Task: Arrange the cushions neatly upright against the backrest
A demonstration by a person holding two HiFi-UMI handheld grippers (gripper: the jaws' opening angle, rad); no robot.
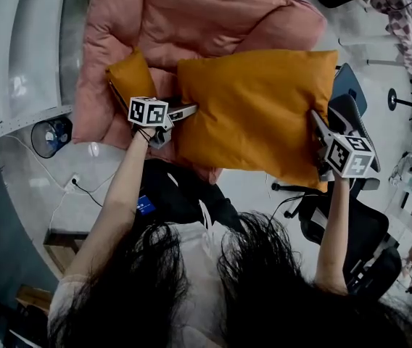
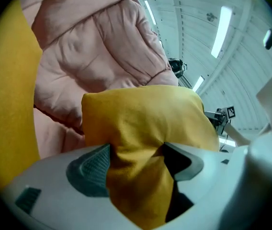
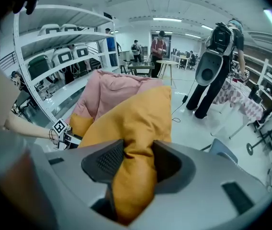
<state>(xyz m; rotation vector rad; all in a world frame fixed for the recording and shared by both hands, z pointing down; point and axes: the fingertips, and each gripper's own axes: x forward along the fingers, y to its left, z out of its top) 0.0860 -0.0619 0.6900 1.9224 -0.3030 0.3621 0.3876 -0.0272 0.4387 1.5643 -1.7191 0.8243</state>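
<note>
A large orange cushion (image 1: 257, 114) leans on a pink padded sofa (image 1: 191, 13). My left gripper (image 1: 188, 109) is at its left edge. In the left gripper view the jaws (image 2: 136, 157) stand wide, and the cushion's edge (image 2: 145, 119) is pushed in between them and bunches at the tips. My right gripper (image 1: 315, 118) is at the cushion's right edge. In the right gripper view the jaws (image 3: 137, 162) pinch a fold of the orange fabric (image 3: 136, 123). A smaller orange cushion (image 1: 130, 78) stands behind my left gripper against the pink padding (image 2: 93, 51).
A small fan (image 1: 50, 136) sits on the floor at left with a cable beside it. A black office chair (image 1: 351, 230) and a blue chair (image 1: 347, 82) stand at right. People (image 3: 220, 56) and white shelves (image 3: 64, 56) are farther off.
</note>
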